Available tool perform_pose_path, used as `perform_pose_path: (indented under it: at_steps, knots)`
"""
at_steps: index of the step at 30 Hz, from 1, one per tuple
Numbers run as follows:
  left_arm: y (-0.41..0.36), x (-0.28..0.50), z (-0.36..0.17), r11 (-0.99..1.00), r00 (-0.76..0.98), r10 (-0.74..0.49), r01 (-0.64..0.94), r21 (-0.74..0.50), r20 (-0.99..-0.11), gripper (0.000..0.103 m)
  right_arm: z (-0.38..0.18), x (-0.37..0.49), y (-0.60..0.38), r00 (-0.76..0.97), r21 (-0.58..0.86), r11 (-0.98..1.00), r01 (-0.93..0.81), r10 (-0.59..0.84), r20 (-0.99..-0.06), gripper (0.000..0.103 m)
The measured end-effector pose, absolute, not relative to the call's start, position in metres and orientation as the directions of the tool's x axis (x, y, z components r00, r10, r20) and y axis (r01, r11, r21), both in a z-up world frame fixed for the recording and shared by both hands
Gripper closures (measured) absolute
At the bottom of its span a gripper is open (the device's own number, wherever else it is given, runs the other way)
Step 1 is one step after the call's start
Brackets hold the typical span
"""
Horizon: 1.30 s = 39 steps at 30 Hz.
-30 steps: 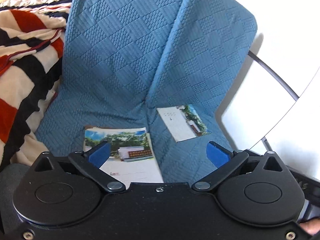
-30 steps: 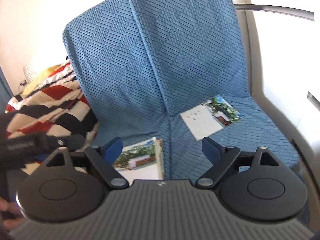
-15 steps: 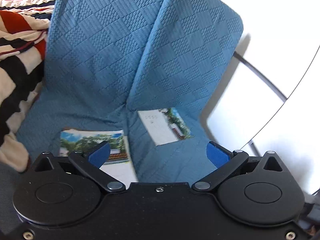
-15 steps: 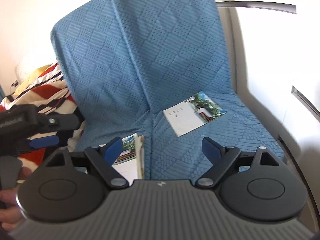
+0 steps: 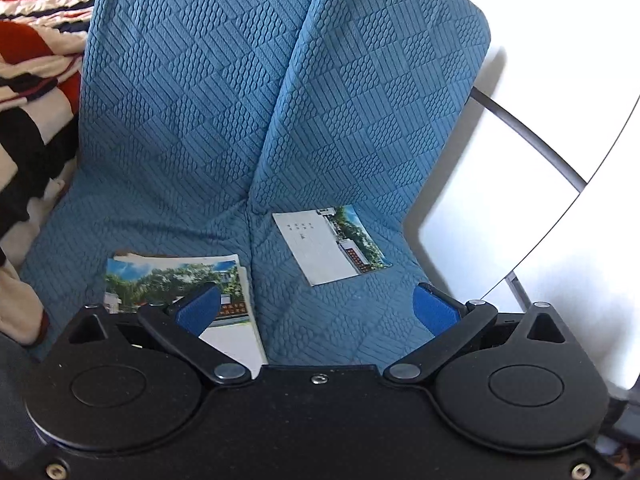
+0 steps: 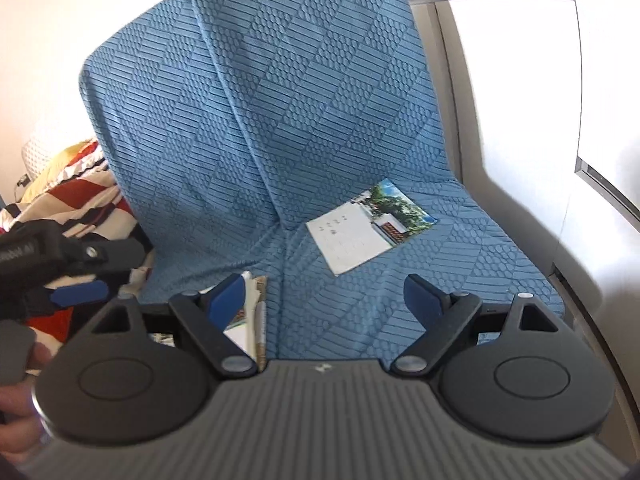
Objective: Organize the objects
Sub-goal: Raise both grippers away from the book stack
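Note:
A single booklet [image 5: 332, 242] with a white cover and a landscape photo lies flat on the right blue seat cushion; it also shows in the right wrist view [image 6: 370, 230]. A stack of similar booklets [image 5: 176, 274] lies on the left cushion, partly hidden behind my left gripper's finger; its edge shows in the right wrist view [image 6: 250, 320]. My left gripper [image 5: 316, 308] is open and empty, above the seam between the cushions. My right gripper [image 6: 324, 298] is open and empty, in front of the single booklet. The left gripper shows at the left of the right wrist view [image 6: 76, 292].
The blue quilted sofa [image 5: 208, 92] has two back cushions with a seam between them. A striped red, black and cream blanket [image 5: 28, 92] is heaped at the left. A white wall and white armrest [image 6: 520, 160] bound the right side.
Both grippers moved rightward and closer to the sofa; the single booklet now lies nearer the centre of both views. The left gripper has come into the right wrist view.

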<state>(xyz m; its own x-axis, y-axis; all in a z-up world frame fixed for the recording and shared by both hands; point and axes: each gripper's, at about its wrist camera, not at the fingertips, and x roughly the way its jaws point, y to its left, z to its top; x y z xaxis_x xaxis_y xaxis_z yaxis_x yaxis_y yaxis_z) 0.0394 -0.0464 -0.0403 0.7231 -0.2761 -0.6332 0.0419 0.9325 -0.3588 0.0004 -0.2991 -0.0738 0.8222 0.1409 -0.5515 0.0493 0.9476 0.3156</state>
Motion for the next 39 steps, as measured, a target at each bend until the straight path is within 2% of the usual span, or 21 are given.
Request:
perform_pose_path:
  at_steps: [13, 19, 32, 39]
  knots:
    - [-0.070, 0.069, -0.053, 0.930, 0.727, -0.294, 0.069, -0.361, -0.620, 0.001, -0.123, 0.031, -0.333, 0.819, 0.301, 0.945, 0.126, 0.072, -0.570, 0.015]
    - [-0.088, 0.086, -0.067, 0.935, 0.708, -0.290, 0.069, -0.347, -0.643, 0.001, -0.140, 0.049, -0.348, 0.823, 0.322, 0.927, 0.195, 0.024, -0.567, 0.015]
    - [-0.100, 0.130, -0.111, 0.953, 0.675, -0.237, 0.021, -0.303, -0.699, 0.001, -0.169, 0.090, -0.370, 0.829, 0.442, 0.864, 0.242, 0.053, -0.557, 0.016]
    - [-0.113, 0.151, -0.134, 0.962, 0.653, -0.210, 0.004, -0.274, -0.727, 0.001, -0.175, 0.113, -0.364, 0.822, 0.399, 0.885, 0.239, 0.035, -0.569, 0.016]
